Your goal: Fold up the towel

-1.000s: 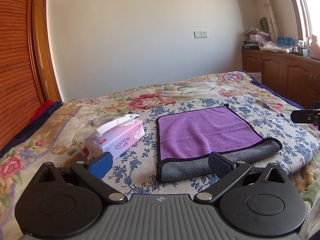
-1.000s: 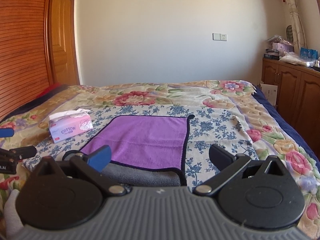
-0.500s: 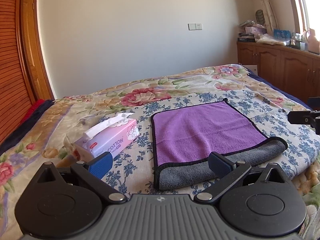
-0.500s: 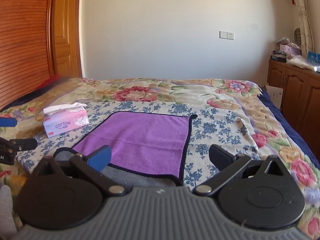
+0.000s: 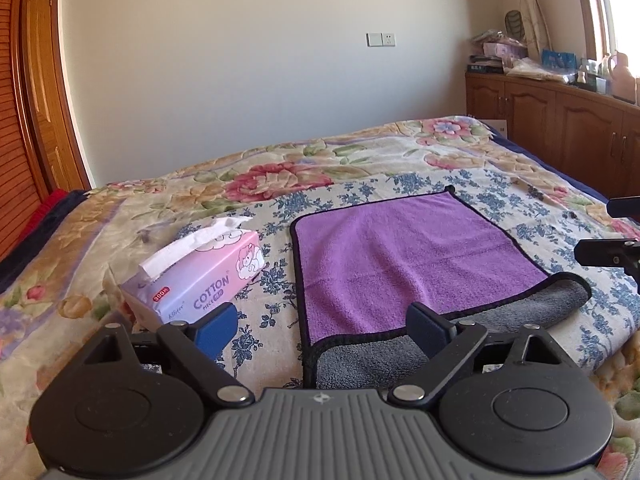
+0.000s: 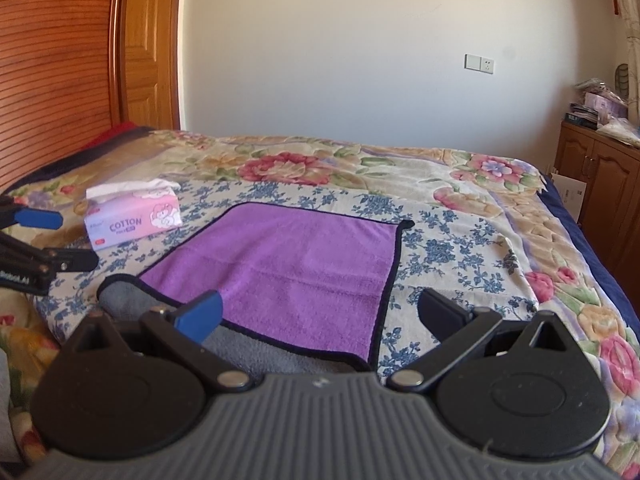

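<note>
A purple towel (image 5: 404,256) with a black hem lies folded once on the bed, its grey underside (image 5: 368,362) showing along the near edge. It also shows in the right wrist view (image 6: 304,268). My left gripper (image 5: 320,326) is open and empty, hovering just before the towel's near left corner. My right gripper (image 6: 320,314) is open and empty, hovering before the towel's near right corner. The right gripper's fingers (image 5: 612,252) show at the right edge of the left wrist view. The left gripper's fingers (image 6: 44,220) show at the left edge of the right wrist view.
A pink tissue box (image 5: 200,280) stands on the bed left of the towel, and also shows in the right wrist view (image 6: 132,220). The floral bedspread (image 5: 280,176) stretches beyond. Wooden cabinets (image 5: 560,136) line the right wall. A wooden door and slatted panel (image 6: 60,60) stand at left.
Both grippers have dropped lower and come closer to the towel's near edge, staying open. The towel and the tissue box have not moved.
</note>
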